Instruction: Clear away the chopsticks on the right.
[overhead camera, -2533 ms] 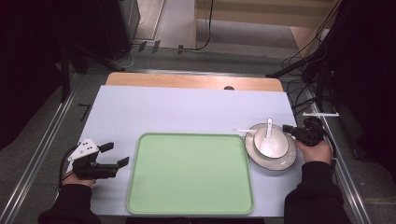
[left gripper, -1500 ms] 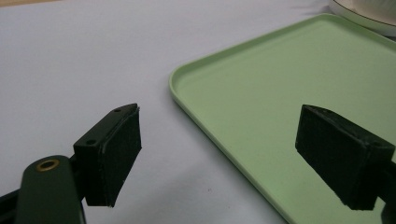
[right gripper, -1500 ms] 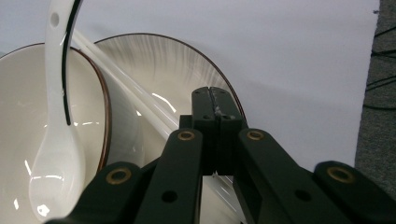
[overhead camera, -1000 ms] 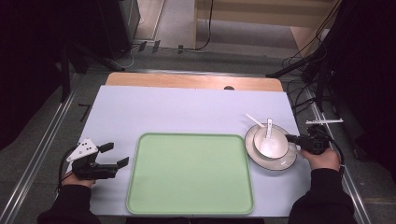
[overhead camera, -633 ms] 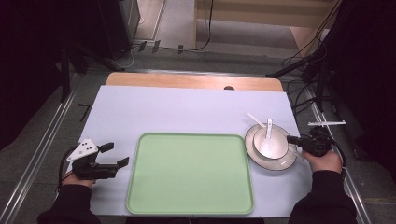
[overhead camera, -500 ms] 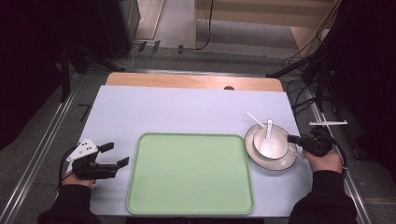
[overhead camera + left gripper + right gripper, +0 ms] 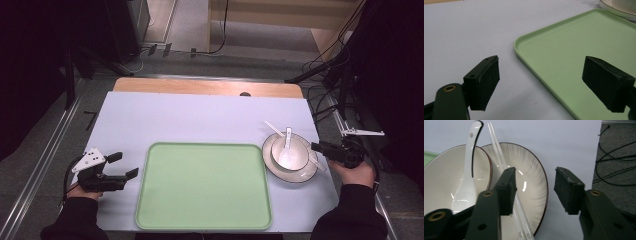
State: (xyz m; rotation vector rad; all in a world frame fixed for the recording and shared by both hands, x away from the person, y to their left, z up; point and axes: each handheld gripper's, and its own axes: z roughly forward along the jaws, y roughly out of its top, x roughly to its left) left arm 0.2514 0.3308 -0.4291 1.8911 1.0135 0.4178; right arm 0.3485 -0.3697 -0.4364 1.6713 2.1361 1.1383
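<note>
1. Right claw [image 7: 534, 192] has just been opening; jaws stand apart, nothing pinched. The chopsticks [image 7: 501, 165] lie beside its left jaw, across the plate [image 7: 306, 172].
2. Left claw [image 7: 122, 167] open and empty, on the bench [image 7: 200, 115] just left of the green tray [image 7: 205, 187].
3. Handling, my read: chopsticks are light, stiff, glossy and slippery; grip both mid-shaft. Bowl [image 7: 297, 150] and plate are fragile; go gently.
4. Count: two chopsticks, one spoon [image 7: 287, 150] in the bowl, one bowl, one plate, one tray.
</note>
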